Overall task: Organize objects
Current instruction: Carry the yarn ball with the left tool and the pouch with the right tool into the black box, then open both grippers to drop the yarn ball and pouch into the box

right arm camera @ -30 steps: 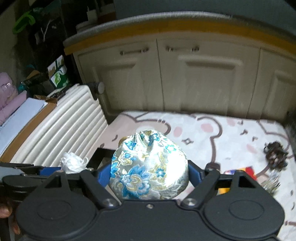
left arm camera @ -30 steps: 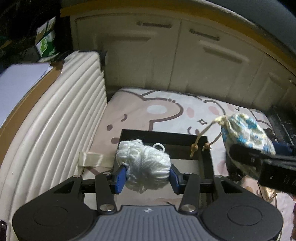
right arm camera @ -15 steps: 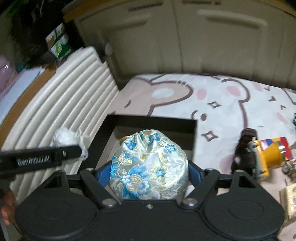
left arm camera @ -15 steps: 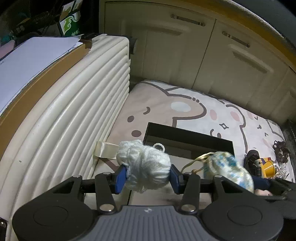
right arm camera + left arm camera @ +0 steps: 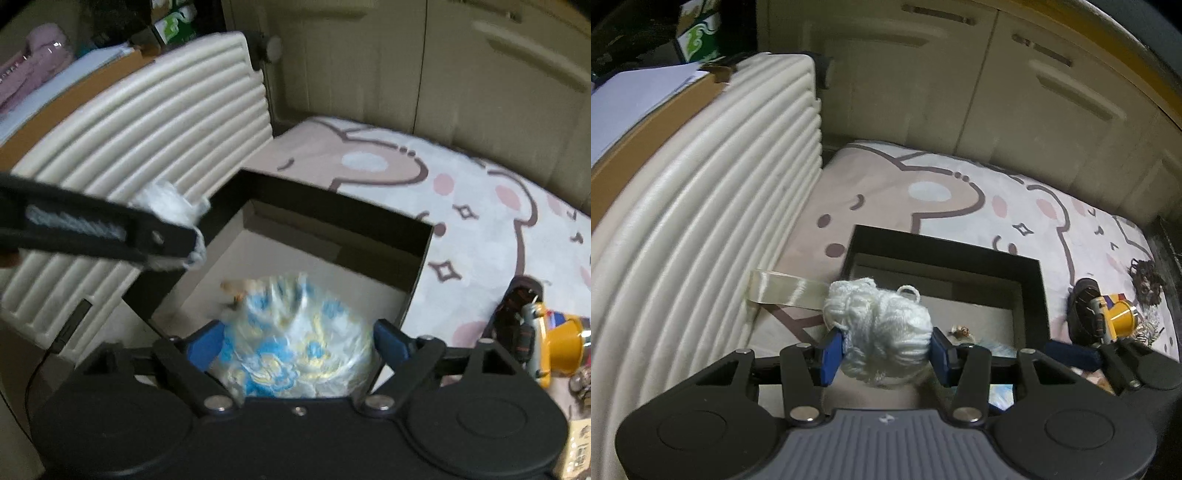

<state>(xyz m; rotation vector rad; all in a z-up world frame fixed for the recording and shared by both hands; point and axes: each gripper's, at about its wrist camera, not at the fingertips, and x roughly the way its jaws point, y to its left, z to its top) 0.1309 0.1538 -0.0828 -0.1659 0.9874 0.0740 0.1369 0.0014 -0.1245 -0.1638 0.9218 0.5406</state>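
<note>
My left gripper [image 5: 886, 354] is shut on a white yarn ball [image 5: 882, 325] and holds it over the near left part of an open black box [image 5: 945, 254]. In the right wrist view it reaches in from the left as a dark bar, the yarn [image 5: 166, 203] at its tip above the box's left rim [image 5: 332, 206]. My right gripper [image 5: 299, 343] hangs over the box's near edge and its jaws are opening. Between them is a blue-flowered silk pouch [image 5: 295, 332], blurred and low in the box. The blue pads no longer press on it.
A ribbed cream case [image 5: 701, 221] stands along the left of the box. A bear-print mat [image 5: 960, 192] lies under everything. A yellow and black object [image 5: 1115, 314] and a dark tangle [image 5: 1148, 284] lie right of the box. Cabinet doors [image 5: 997, 92] close the back.
The right gripper sank toward the box with the pouch and its jaws widened, letting the pouch slip down. The left gripper dropped a little, still gripping the yarn.
</note>
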